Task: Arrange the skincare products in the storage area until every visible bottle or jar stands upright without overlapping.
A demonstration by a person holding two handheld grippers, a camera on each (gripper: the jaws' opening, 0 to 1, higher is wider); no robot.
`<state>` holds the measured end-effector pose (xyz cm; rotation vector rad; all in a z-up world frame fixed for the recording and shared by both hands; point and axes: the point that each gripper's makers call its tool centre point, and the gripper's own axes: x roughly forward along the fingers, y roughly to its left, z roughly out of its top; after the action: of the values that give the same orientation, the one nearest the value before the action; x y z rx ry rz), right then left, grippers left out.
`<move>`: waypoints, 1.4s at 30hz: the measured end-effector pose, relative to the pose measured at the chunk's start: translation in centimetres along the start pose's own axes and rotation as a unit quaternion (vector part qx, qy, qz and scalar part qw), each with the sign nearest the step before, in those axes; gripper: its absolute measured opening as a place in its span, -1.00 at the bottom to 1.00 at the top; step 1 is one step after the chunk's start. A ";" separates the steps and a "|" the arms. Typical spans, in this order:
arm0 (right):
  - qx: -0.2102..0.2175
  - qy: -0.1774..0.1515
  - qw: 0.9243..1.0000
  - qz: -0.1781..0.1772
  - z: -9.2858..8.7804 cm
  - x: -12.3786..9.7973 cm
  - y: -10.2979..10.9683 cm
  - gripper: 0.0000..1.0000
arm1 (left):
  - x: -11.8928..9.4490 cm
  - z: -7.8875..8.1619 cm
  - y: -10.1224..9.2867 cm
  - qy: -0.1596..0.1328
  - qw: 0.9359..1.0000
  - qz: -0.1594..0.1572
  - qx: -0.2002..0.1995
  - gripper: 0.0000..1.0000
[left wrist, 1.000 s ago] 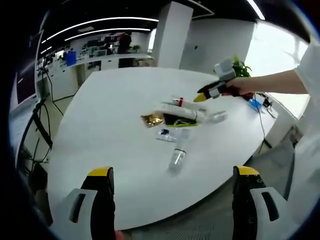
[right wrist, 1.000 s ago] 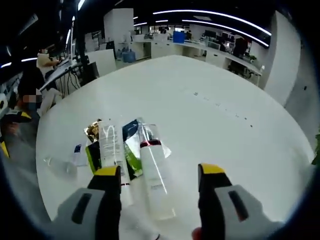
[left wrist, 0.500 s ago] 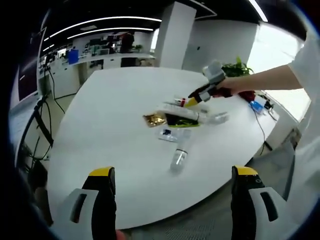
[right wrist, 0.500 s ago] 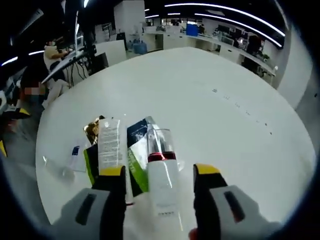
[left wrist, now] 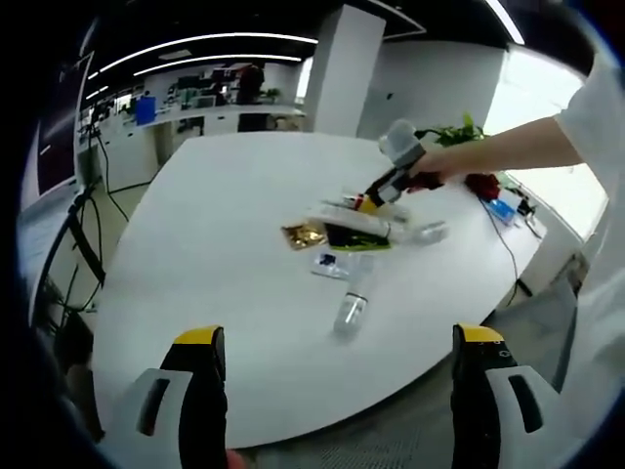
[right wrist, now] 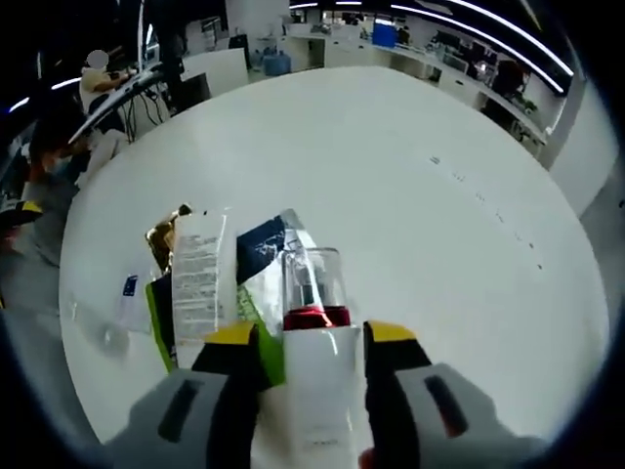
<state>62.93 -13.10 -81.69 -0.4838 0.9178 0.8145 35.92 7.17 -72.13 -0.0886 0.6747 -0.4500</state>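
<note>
White and lying flat, the bottle [right wrist: 314,391] with a red band and a clear cap sits at the bottom centre of my right gripper view, between the two yellow-tipped jaws of my right tool [right wrist: 310,337]. The jaws stand very near to its sides, but I cannot tell if they already press it. Just left of it lie a white box [right wrist: 198,278] with small print, a green packet [right wrist: 256,322] and a dark blue sachet [right wrist: 262,246], partly one over another. A gold wrapper [right wrist: 164,231] is at the upper left of this pile, and a clear small bottle [right wrist: 103,335] lies apart near the left edge. All rest on the white round desk [right wrist: 410,156].

In my left gripper view the same pile is in the middle of the frame, with a clear bottle [left wrist: 351,309] lying below it. My left tool [left wrist: 335,342] hangs released at the bottom, well apart from everything. From the right a person's arm [left wrist: 518,151] reaches in with the right tool upon the pile.
</note>
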 end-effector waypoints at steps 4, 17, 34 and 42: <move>-0.012 0.007 1.000 -0.011 0.0 0.1 -0.2 -0.34 | 0.0 0.0 0.0 0.001 1.000 -0.001 -0.002 0.89; -0.022 0.035 0.999 -0.008 -0.2 0.5 -0.5 -0.40 | 0.0 0.1 0.1 0.001 1.000 0.000 -0.003 0.88; -0.006 0.030 0.999 -0.031 -0.2 0.1 -0.5 -0.42 | -0.1 -0.1 0.1 0.005 1.000 0.003 0.005 0.85; -0.004 0.027 0.999 -0.030 -0.1 -0.5 -0.3 -0.43 | 0.0 0.0 0.2 0.001 1.000 0.004 0.006 0.85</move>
<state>62.92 -13.60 -81.30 -0.5405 0.9456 0.7533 35.98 7.34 -72.11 -0.0739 0.6729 -0.4472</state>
